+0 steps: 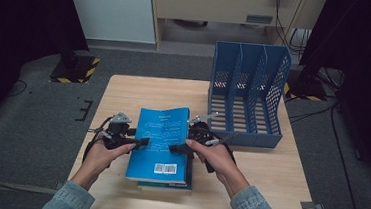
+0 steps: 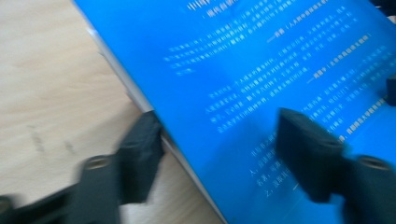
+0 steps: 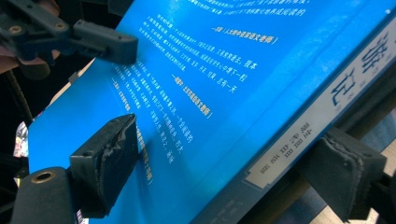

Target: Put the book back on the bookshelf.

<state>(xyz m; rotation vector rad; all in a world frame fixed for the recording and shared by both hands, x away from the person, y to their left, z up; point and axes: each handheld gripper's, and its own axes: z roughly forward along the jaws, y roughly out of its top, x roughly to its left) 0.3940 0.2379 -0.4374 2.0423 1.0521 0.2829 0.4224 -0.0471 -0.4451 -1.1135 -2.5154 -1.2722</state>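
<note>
Blue glossy paperback book, back cover up with white print and a barcode, is lying on top of a darker book near the front edge of the pale wooden table. It is straddled from both sides.

Left gripper: one jaw is seen above the cover, the other below the page edge in the left gripper view; the jaws are half-spread, no firm pinch can be confirmed, blur is heavy. Right gripper: jaws are set either side of the spine edge, one pad lying on the cover, the other under the spine; contact looks likely but a true clamp cannot be told.

Step in hand is judged to be lifting the top book off the stack. To be done well: lower jaws should be slid fully between the two books before closing, so the darker book is not dragged along; both sides should be closed evenly and raised level, since a glossy cover is likely to slip and a one-sided grip would let the book sag open.

Farther back, a blue perforated plastic three-slot file rack is standing at the right rear of the table, well apart, slots empty. Beyond: grey carpet floor, yellow-black taped base plates, cables, light cabinetry.
</note>
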